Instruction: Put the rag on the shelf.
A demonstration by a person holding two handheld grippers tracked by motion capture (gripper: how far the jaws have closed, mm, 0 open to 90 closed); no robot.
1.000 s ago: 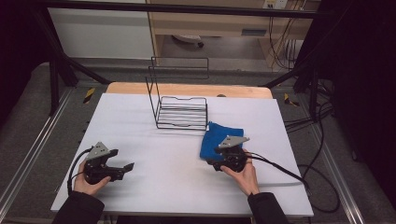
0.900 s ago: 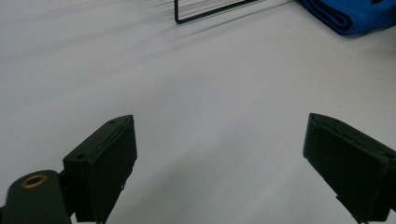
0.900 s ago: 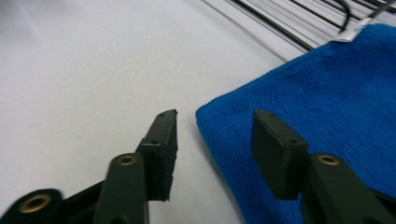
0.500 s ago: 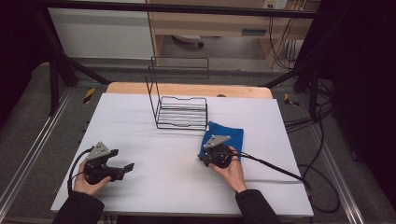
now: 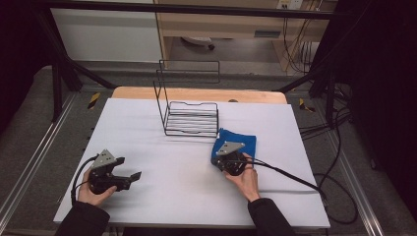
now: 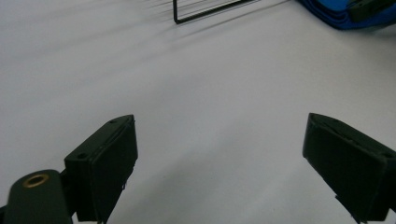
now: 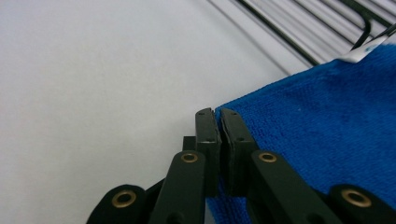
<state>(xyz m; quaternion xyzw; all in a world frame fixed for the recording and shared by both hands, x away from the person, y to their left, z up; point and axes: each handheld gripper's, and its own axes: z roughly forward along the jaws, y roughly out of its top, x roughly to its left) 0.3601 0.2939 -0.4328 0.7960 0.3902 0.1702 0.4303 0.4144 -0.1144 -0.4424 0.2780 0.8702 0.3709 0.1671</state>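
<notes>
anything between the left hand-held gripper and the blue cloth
Nothing visible. Bare white table lies between the open left hand-held gripper and the blue cloth. The wire rack stands farther back, off that path.

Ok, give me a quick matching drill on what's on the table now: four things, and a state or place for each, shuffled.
1. left gripper
2. right gripper
3. blue cloth
4. wire rack

A. stands at the middle of the table's far side
B. jaws wide apart over bare table
C. jaws shut at the cloth's edge
D. lies flat, just right of the rack

Pairs: 1-B, 2-C, 3-D, 4-A
</notes>
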